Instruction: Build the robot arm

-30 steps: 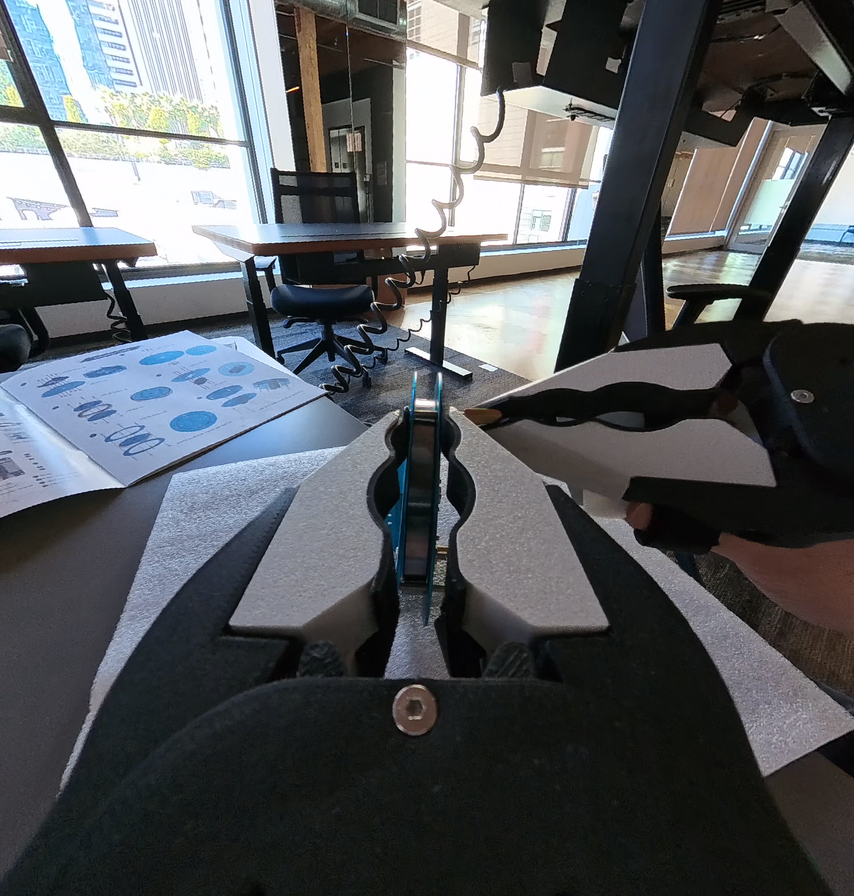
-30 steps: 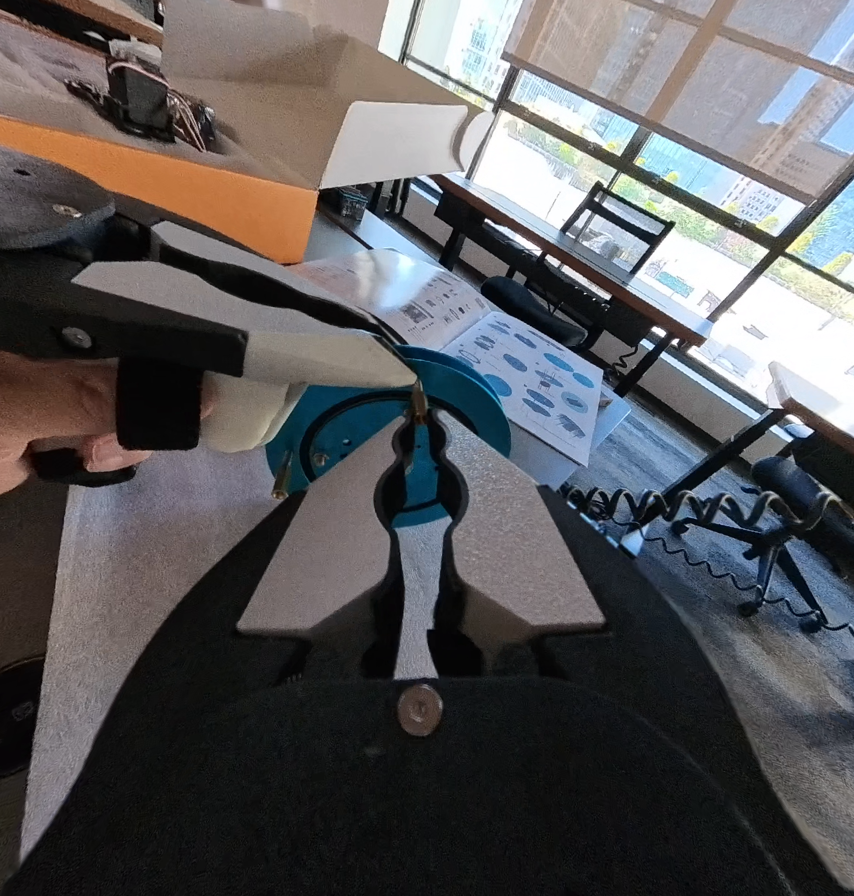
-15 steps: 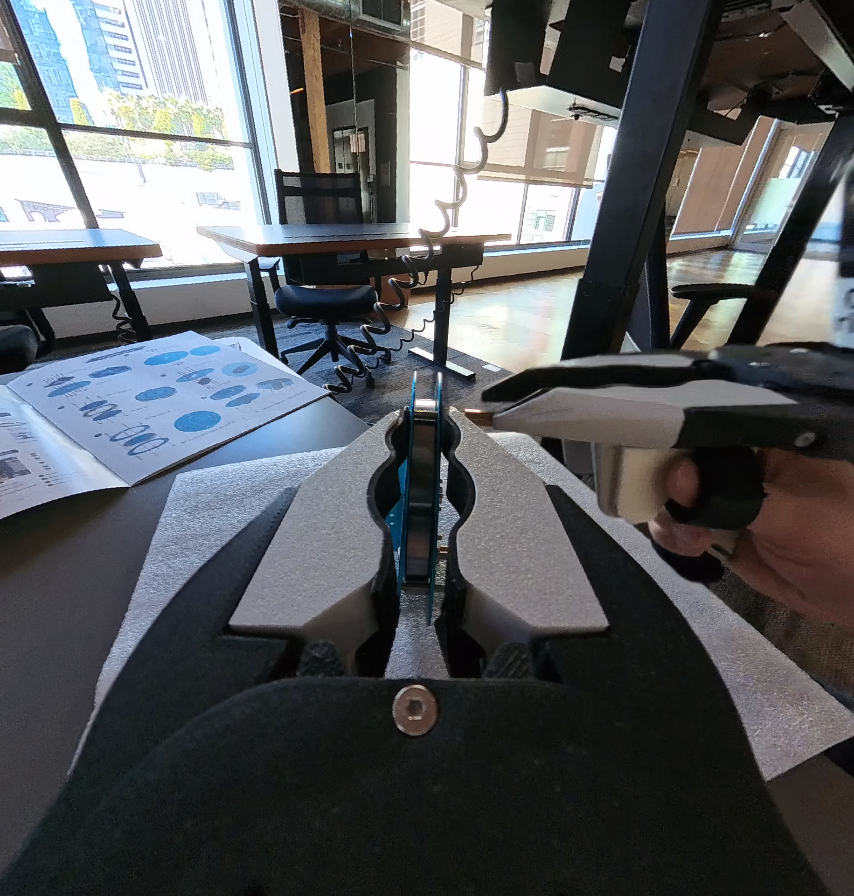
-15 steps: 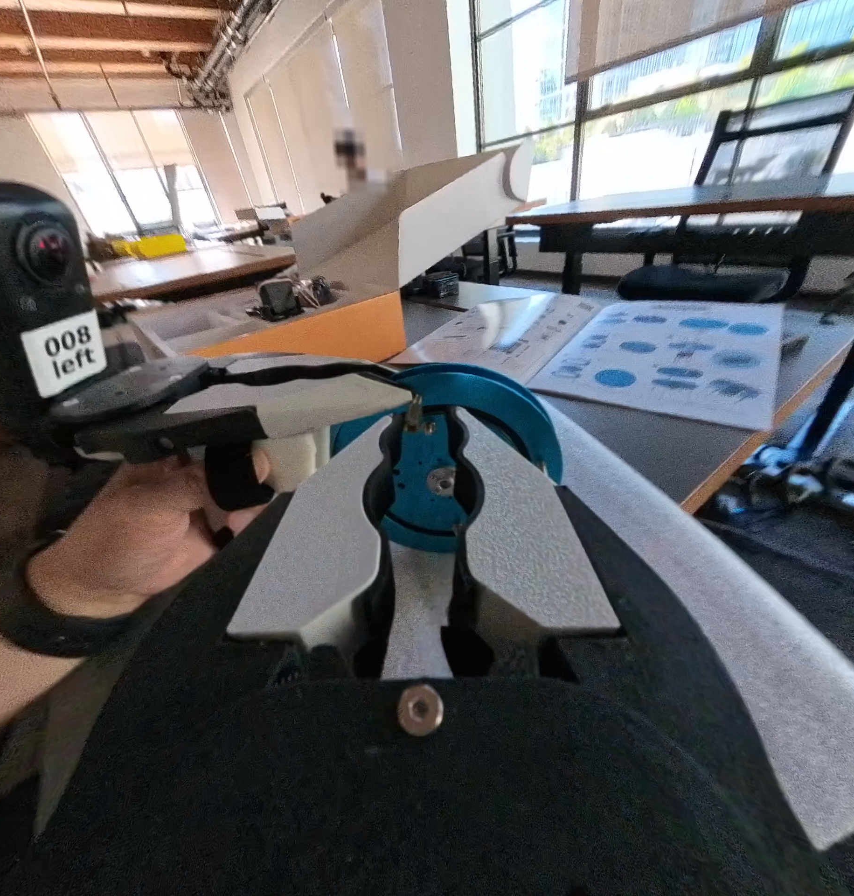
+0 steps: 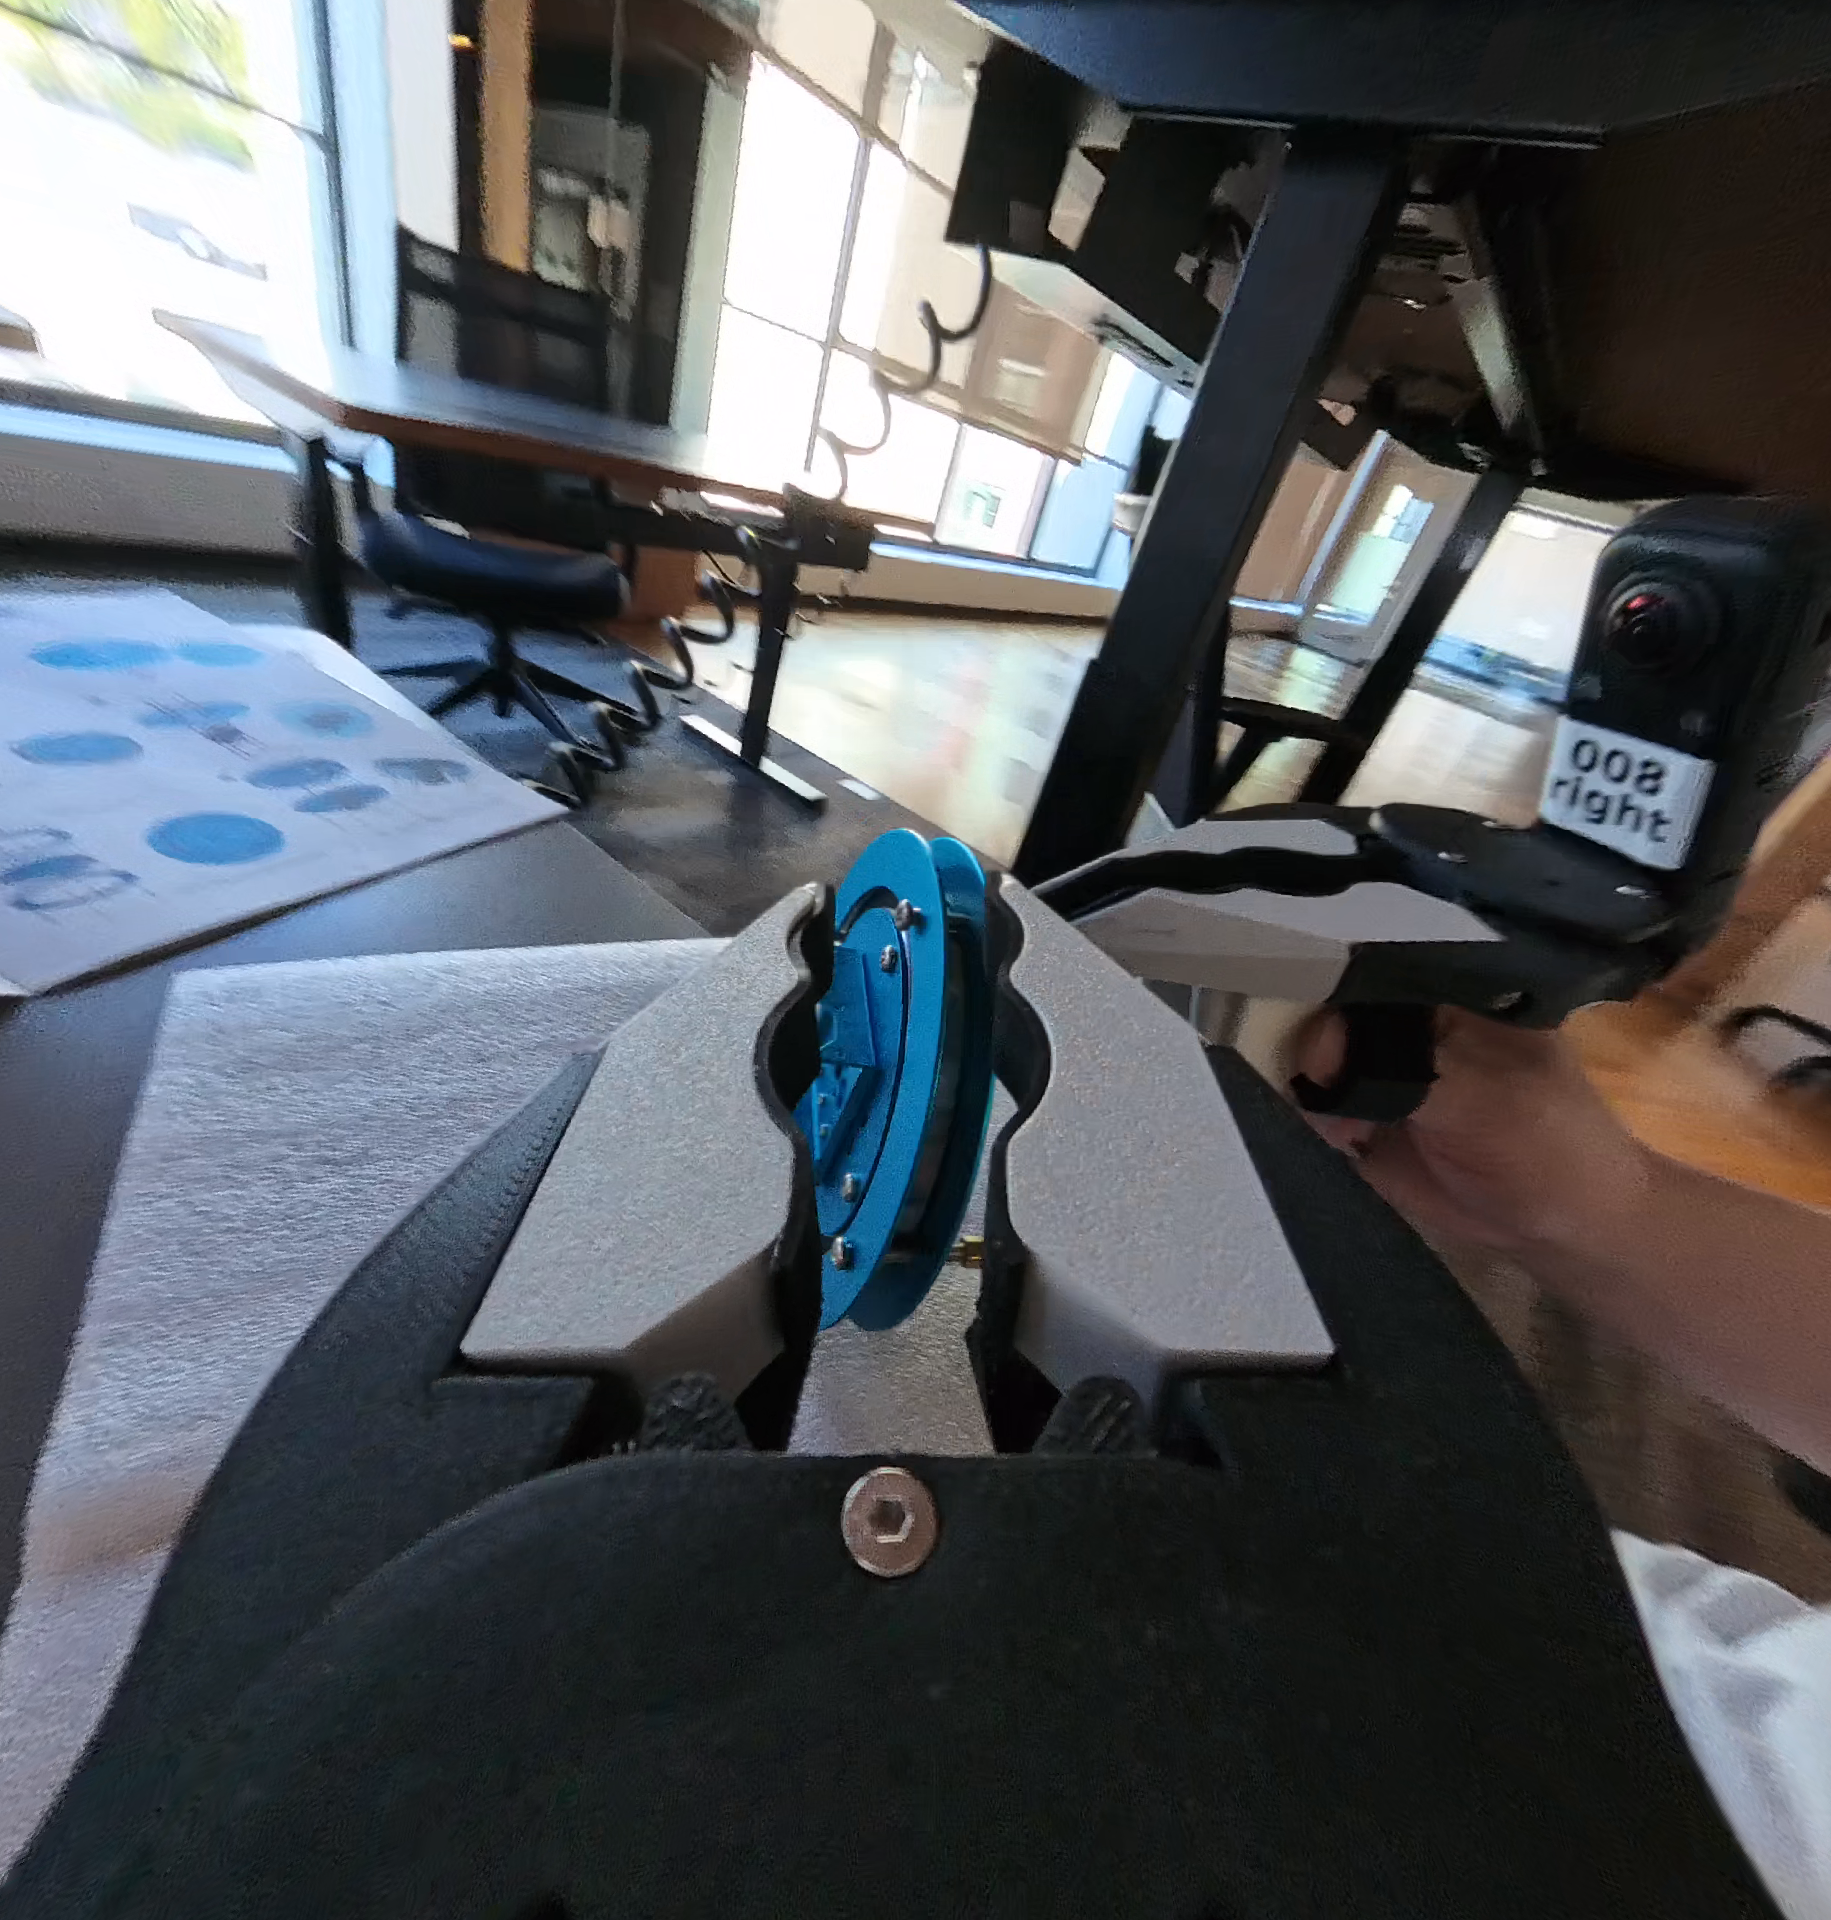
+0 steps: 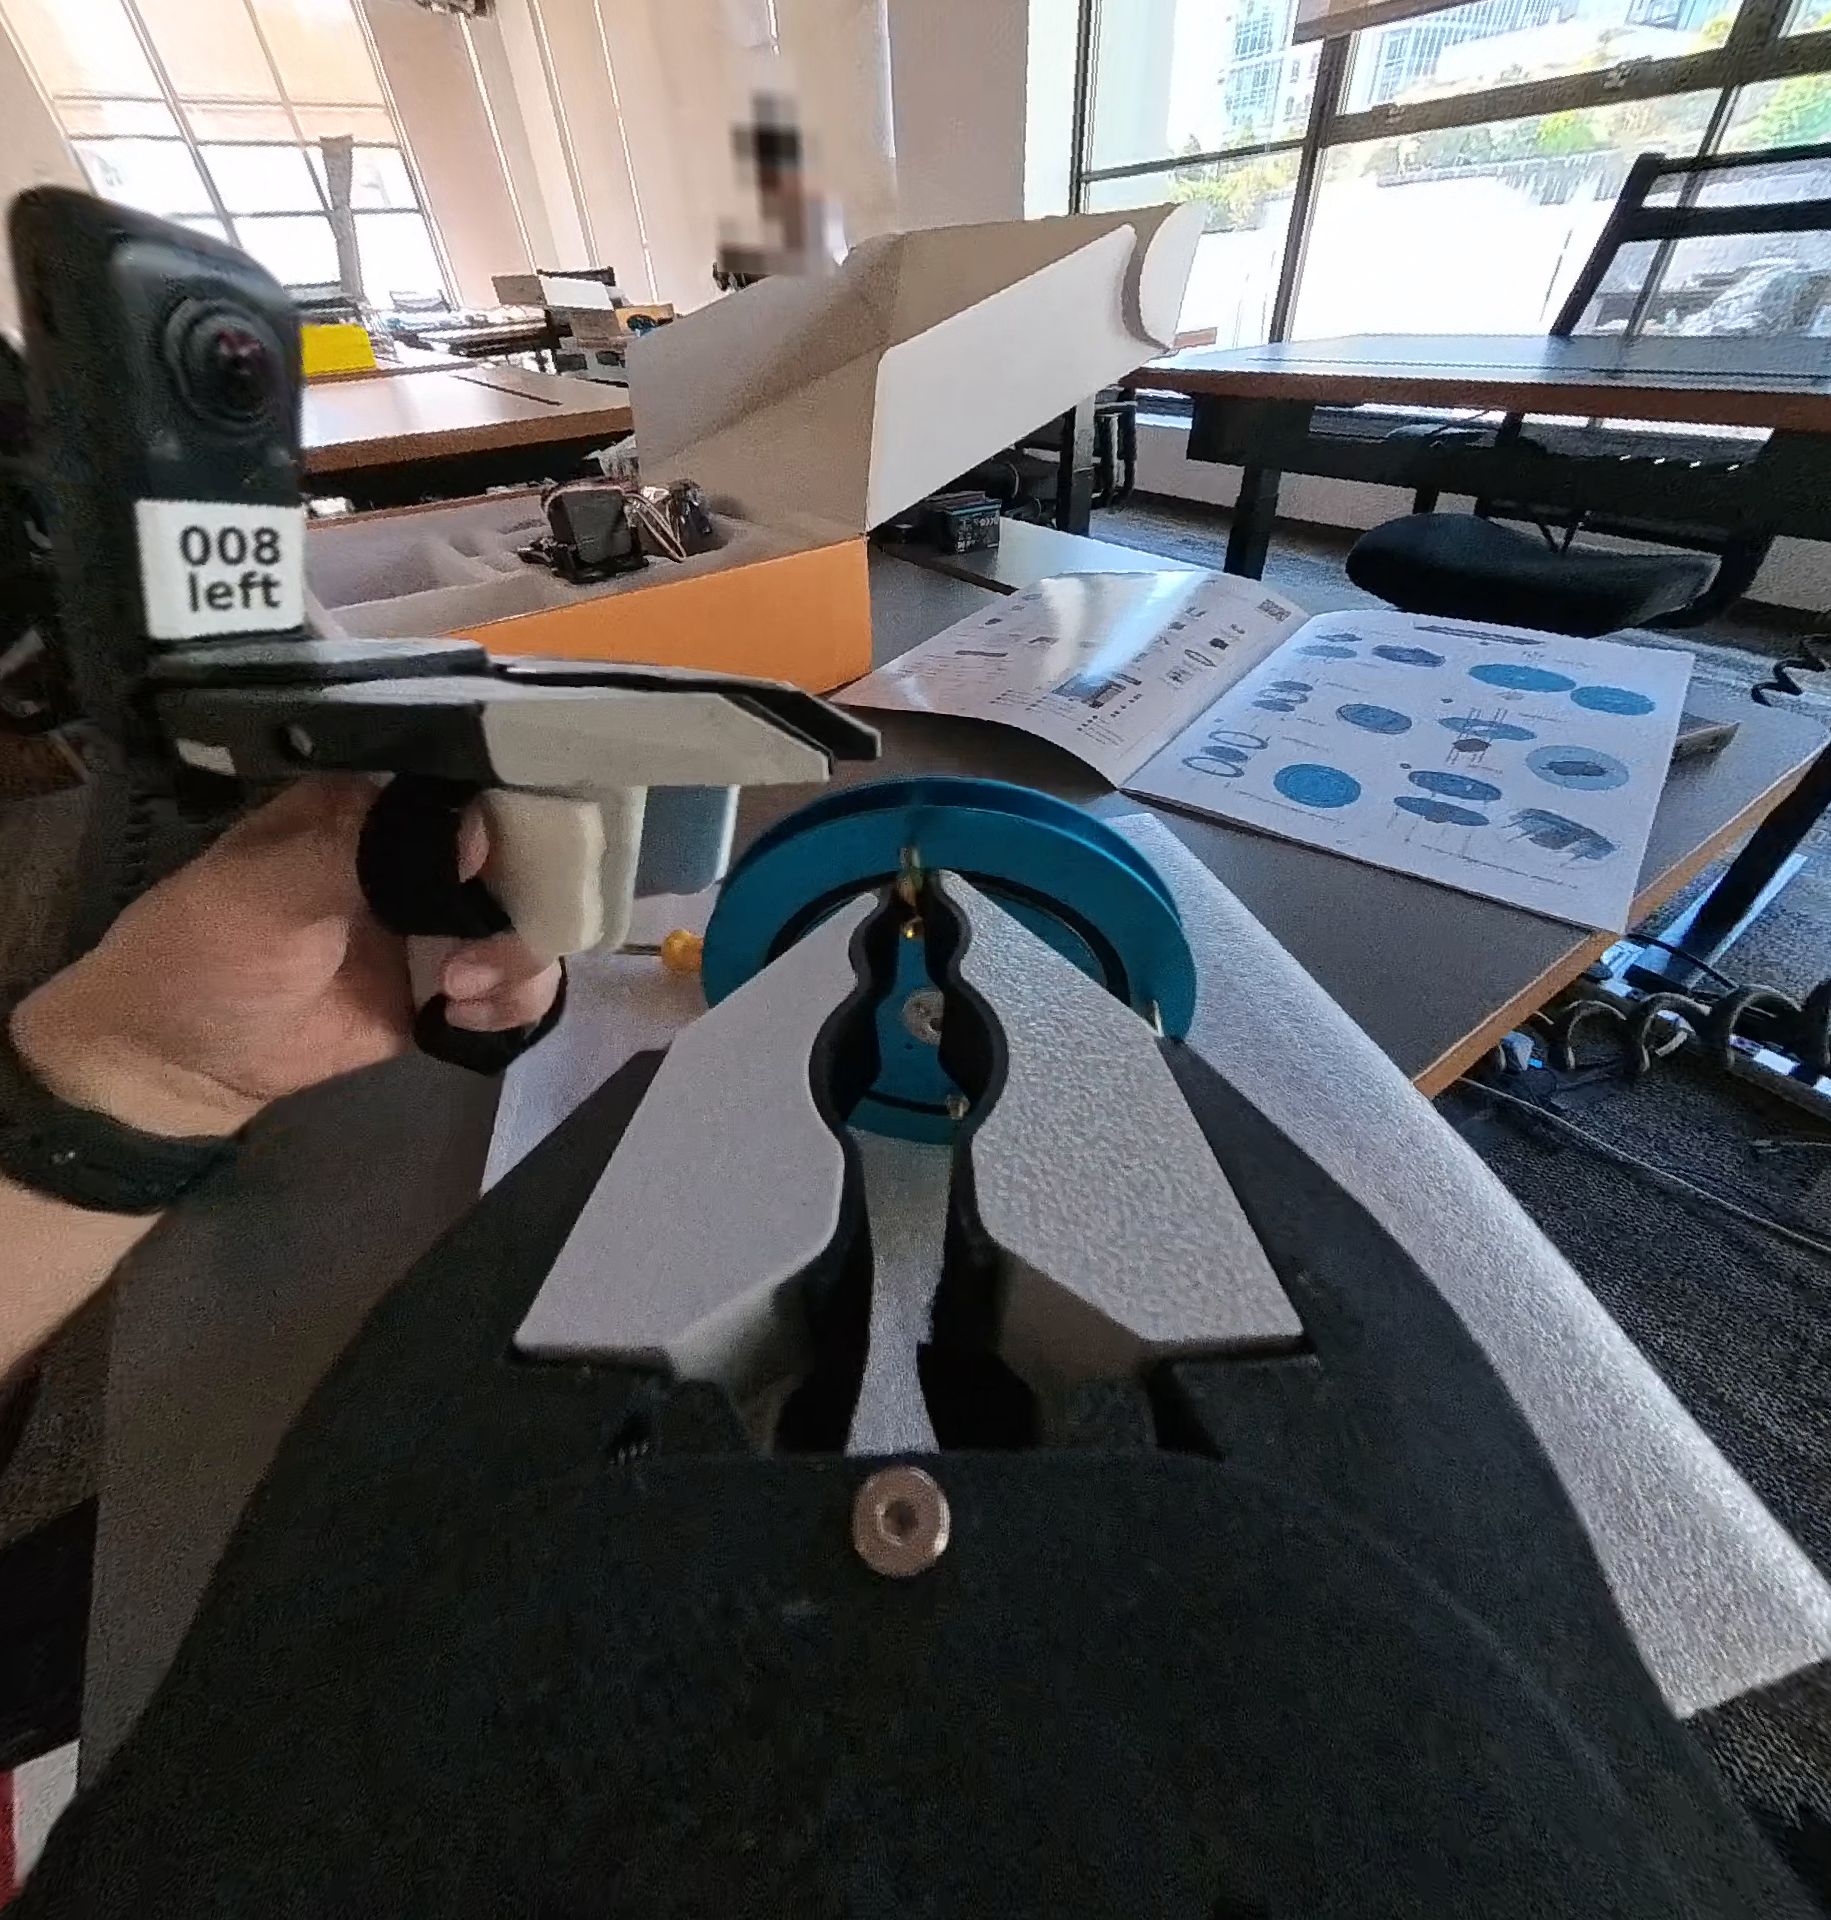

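A blue two-plate metal disc (image 5: 890, 1039) with small brass pins stands on edge over a white foam sheet (image 5: 371, 1091). My left gripper (image 5: 906, 894) is open and the disc shows tilted in its gap. In the right wrist view the left gripper (image 6: 849, 743) sits just above and left of the disc (image 6: 994, 831), apart from it. My right gripper (image 6: 909, 883) is shut on a brass pin (image 6: 906, 891) at the disc's upper rim. Its tips (image 5: 1056, 899) come in from the right in the left wrist view. The disc's lower edge is hidden.
An open booklet (image 6: 1410, 748) with blue diagrams lies on the dark table (image 6: 1410, 966) beyond the foam sheet (image 6: 1410, 1247). An open orange box (image 6: 682, 623) of parts stands behind it. A yellow-handled tool (image 6: 679, 945) lies by the disc. The table edge drops off at right.
My left gripper has opened and lifted off the disc, which now leans to one side. My right gripper stays shut on the brass pin and has swung to a more level view.
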The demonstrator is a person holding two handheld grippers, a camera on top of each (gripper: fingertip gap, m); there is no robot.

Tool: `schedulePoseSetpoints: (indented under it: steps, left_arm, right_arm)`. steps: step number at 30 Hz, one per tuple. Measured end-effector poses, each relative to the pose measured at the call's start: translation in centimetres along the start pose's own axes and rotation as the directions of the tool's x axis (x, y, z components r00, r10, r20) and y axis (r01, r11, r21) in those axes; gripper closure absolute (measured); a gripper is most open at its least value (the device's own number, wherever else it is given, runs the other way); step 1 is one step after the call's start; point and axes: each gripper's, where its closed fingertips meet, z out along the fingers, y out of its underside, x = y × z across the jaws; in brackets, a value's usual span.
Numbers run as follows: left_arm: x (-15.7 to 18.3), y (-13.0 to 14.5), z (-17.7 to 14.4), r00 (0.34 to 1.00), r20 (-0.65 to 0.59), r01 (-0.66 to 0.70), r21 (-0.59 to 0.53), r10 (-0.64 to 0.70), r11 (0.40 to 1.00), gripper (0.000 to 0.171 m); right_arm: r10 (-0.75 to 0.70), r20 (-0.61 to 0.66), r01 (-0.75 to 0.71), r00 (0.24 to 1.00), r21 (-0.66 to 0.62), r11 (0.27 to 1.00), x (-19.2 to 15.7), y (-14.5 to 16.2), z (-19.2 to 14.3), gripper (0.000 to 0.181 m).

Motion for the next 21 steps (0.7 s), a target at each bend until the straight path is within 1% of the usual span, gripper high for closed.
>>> schedulePoseSetpoints:
  steps: [2, 3, 5, 6, 7, 8, 10, 14, 16, 18, 20, 21]
  left_arm:
    - [0.5, -0.5, 0.1, 0.997, -0.068, 0.041, -0.016, -0.042, 0.999, 0.147]
    - [0.5, -0.7, 0.1, 0.997, -0.069, 0.028, -0.024, -0.029, 0.999, 0.153]
    - [-0.1, -1.0, 0.2, 0.999, -0.025, -0.042, -0.041, 0.041, 0.998, 0.164]
    - [-0.1, -0.9, 0.2, 0.997, -0.022, -0.072, -0.059, 0.071, 0.996, 0.164]
    - [-0.1, -0.7, 0.3, 0.996, -0.024, -0.086, -0.078, 0.084, 0.993, 0.161]
    - [-0.1, -0.5, 0.4, 0.996, -0.027, -0.091, -0.093, 0.089, 0.992, 0.158]
    - [-0.2, -0.1, 0.7, 0.995, -0.034, -0.102, -0.124, 0.098, 0.987, 0.156]
    - [0.1, 1.4, 1.3, 0.989, -0.059, -0.146, -0.212, 0.136, 0.966, 0.16]
    - [0.1, 1.4, 1.2, 0.987, -0.039, -0.159, -0.209, 0.154, 0.965, 0.162]
    - [0.2, 1.3, 1.0, 0.99, -0.03, -0.142, -0.194, 0.139, 0.971, 0.165]
    - [-0.2, 0.7, 0.3, 0.992, 0.001, -0.123, -0.144, 0.124, 0.982, 0.16]
    - [-0.2, 0.2, -0.1, 0.995, -0.006, -0.095, -0.107, 0.095, 0.99, 0.158]
  right_arm:
    - [-0.026, 0.0, 0.026, 1.0, -0.009, 1.0, 0.0, 0.0, 0.2, 0.179]
    - [-0.04, -0.007, 0.04, 0.999, -0.01, 0.999, 0.0, -0.1, 0.2, 0.179]
    - [-0.052, -0.016, 0.052, 0.999, -0.013, 0.999, 0.1, -0.1, 0.1, 0.179]
    - [-0.046, -0.014, 0.046, 0.999, -0.012, 0.999, 0.1, -0.1, 0.0, 0.179]
    - [-0.035, -0.009, 0.035, 0.999, -0.011, 0.999, 0.0, -0.1, 0.0, 0.179]
    - [-0.023, -0.003, 0.023, 1.0, -0.011, 1.0, 0.0, -0.1, -0.1, 0.179]
    - [-0.018, 0.011, 0.019, 1.0, -0.018, 1.0, -0.2, -0.1, -0.2, 0.181]
    - [-0.013, 0.001, 0.013, 1.0, -0.001, 1.0, -0.1, -0.2, -0.2, 0.181]
    - [-0.019, 0.0, 0.019, 1.0, 0.009, 1.0, -0.1, -0.2, -0.1, 0.181]
    - [-0.03, -0.01, 0.03, 1.0, 0.006, 1.0, 0.1, -0.2, 0.1, 0.181]
    - [-0.032, -0.005, 0.032, 0.999, -0.009, 0.999, 0.2, -0.1, 0.5, 0.181]
    - [-0.027, 0.003, 0.027, 1.0, -0.005, 1.0, 0.2, -0.1, 0.6, 0.181]
